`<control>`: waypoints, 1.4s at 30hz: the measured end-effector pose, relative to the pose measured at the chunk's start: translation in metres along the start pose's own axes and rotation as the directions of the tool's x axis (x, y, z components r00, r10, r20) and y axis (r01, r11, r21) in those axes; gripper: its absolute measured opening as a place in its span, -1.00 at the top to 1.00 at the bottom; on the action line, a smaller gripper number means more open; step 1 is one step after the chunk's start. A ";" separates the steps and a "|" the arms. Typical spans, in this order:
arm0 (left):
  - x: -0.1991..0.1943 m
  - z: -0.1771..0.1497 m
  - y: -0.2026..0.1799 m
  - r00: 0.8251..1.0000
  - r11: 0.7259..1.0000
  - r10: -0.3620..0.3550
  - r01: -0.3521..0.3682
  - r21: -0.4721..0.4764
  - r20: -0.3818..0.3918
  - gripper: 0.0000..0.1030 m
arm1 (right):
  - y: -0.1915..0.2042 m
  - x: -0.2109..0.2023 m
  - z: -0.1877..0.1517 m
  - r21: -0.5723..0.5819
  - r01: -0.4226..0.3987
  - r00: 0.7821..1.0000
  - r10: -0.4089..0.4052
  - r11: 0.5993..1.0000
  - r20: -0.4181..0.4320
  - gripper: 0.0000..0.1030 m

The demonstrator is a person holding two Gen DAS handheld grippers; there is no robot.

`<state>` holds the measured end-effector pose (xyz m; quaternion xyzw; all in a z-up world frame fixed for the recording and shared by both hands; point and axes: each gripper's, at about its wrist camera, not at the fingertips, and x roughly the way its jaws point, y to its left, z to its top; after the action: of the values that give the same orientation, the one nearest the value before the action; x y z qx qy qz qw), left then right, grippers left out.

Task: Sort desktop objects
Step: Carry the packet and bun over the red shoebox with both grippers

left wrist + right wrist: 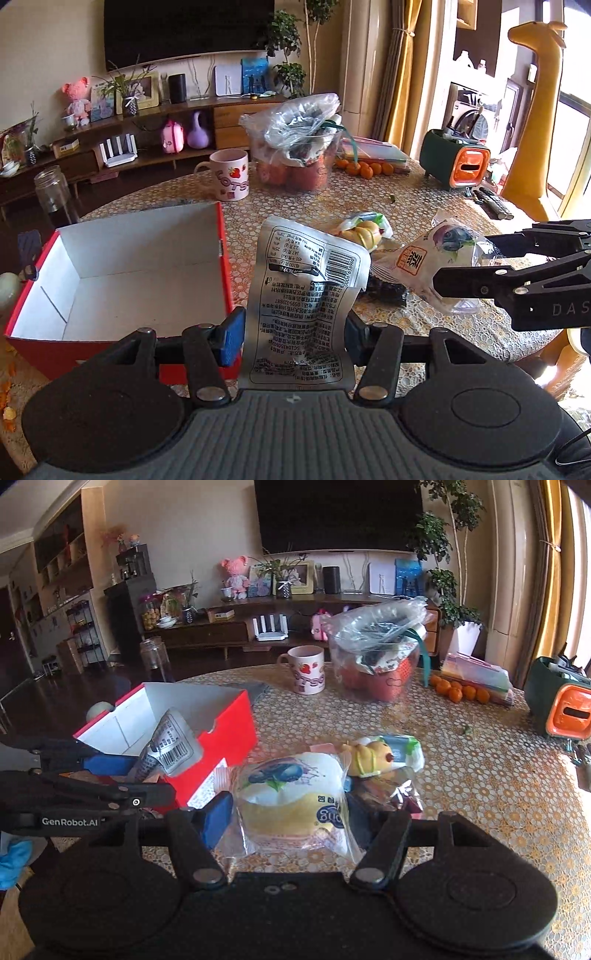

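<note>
My left gripper (293, 332) is shut on a silver foil snack packet (306, 291) and holds it upright beside the red cardboard box (122, 266); the packet also shows in the right wrist view (170, 747) next to the box (221, 734). My right gripper (288, 816) is shut on a clear-wrapped bun packet (291, 801), seen in the left wrist view (432, 258) with the right gripper (461, 273) around it. A yellow toy packet (376, 755) and dark wrappers (388, 291) lie on the table behind.
A pink mug (231, 173), a plastic bag over a red basket (295, 147), tangerines (364, 168) and a green-orange container (458, 162) stand at the back of the lace-covered table (480, 775). A glass jar (51, 188) stands far left.
</note>
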<state>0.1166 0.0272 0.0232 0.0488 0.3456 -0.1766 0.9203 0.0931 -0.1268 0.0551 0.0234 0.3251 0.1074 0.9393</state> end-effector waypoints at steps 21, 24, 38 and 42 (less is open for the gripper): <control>0.005 0.031 0.136 0.981 0.978 0.187 -0.191 -0.083 -0.059 -0.03 | 0.102 0.085 0.059 -0.177 -0.089 0.996 0.087 0.980 -0.020 -0.27; 0.015 0.037 0.150 0.976 0.975 0.201 -0.208 -0.079 -0.086 -0.03 | 0.110 0.100 0.066 -0.191 -0.095 0.995 0.092 0.977 -0.023 -0.27; 0.090 0.048 0.196 0.947 0.969 0.244 -0.248 0.007 -0.210 -0.03 | 0.141 0.179 0.082 -0.239 -0.112 0.991 0.089 0.964 -0.104 -0.27; 0.112 0.049 0.201 0.939 0.970 0.242 -0.241 0.032 -0.244 -0.03 | 0.149 0.201 0.078 -0.267 -0.125 0.983 0.084 0.956 -0.162 -0.27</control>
<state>0.2970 0.1721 -0.0195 0.1130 0.4481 -0.0553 0.8851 0.2676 0.0647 0.0117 -0.0986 0.3745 0.2026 0.8994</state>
